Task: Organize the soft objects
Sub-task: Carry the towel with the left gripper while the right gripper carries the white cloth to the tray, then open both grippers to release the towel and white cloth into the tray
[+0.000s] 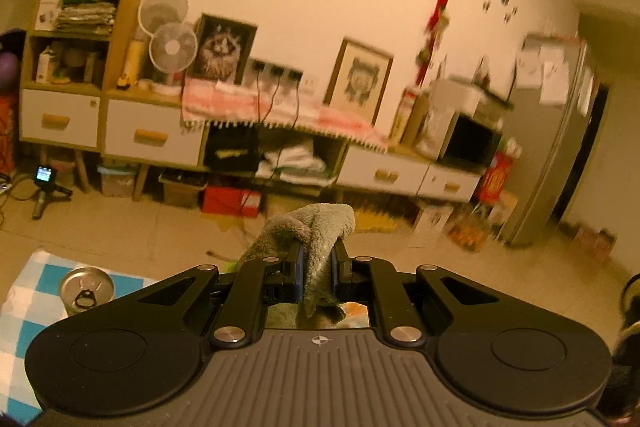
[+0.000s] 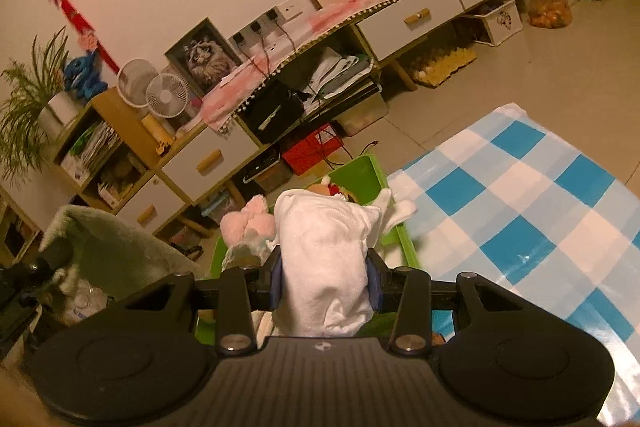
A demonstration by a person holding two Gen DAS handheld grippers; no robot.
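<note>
Soft objects are what I am sorting here, and two of them are in my grippers at this moment. My left gripper [image 1: 316, 267] has its jaws closed tight on a grey fluffy cloth [image 1: 316, 227], which stands up between the blue pads and flops over them toward twelve o'clock; it is off the table, with the room's floor and cabinets behind it. In the right wrist view that same grey cloth shows at nine o'clock, lifted up beside my other hand. My right gripper [image 2: 325, 279] has its jaws clamped on a white cloth bundle [image 2: 324, 251], a thick wad that keeps the pads partly apart. Just beyond it, toward twelve o'clock, sits a green bin [image 2: 360, 171] that already holds a pink plush toy [image 2: 248, 223] and some other small soft toys I cannot make out. I judge that part of the sorting is done, since those toys lie in the bin, and that both cloths are not yet put away. The white bundle hangs near or over the bin, though I cannot tell exactly. A metal can [image 1: 86, 291] stands on the blue checked tablecloth [image 1: 28, 303] at eight o'clock in the left wrist view; it is not soft, so I would leave it
</note>
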